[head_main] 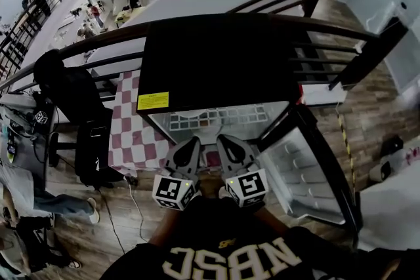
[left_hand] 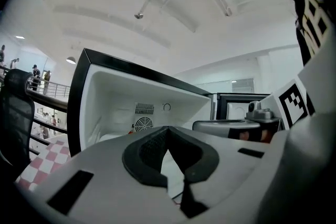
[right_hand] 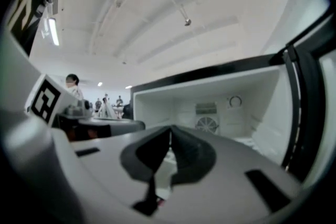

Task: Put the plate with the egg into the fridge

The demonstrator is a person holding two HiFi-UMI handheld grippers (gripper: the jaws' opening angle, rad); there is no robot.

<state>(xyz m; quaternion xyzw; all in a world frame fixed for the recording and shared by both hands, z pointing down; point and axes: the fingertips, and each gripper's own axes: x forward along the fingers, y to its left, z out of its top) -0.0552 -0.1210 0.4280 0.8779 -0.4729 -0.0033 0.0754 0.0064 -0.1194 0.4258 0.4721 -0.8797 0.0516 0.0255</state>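
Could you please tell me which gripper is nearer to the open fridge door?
Right. The right gripper hangs beside the open fridge door, to its left; the left gripper is farther left, toward the checkered cloth.

glossy black mini fridge (head_main: 216, 62), white inside, yellow label (head_main: 153, 101) on top. red-and-white checked tablecloth (head_main: 131, 134). grey left gripper (head_main: 190, 142) and grey right gripper (head_main: 226, 141), black-and-white marker cubes (head_main: 174, 190). black shirt (head_main: 230, 239), white letters. brown wood-plank floor (head_main: 374, 108).
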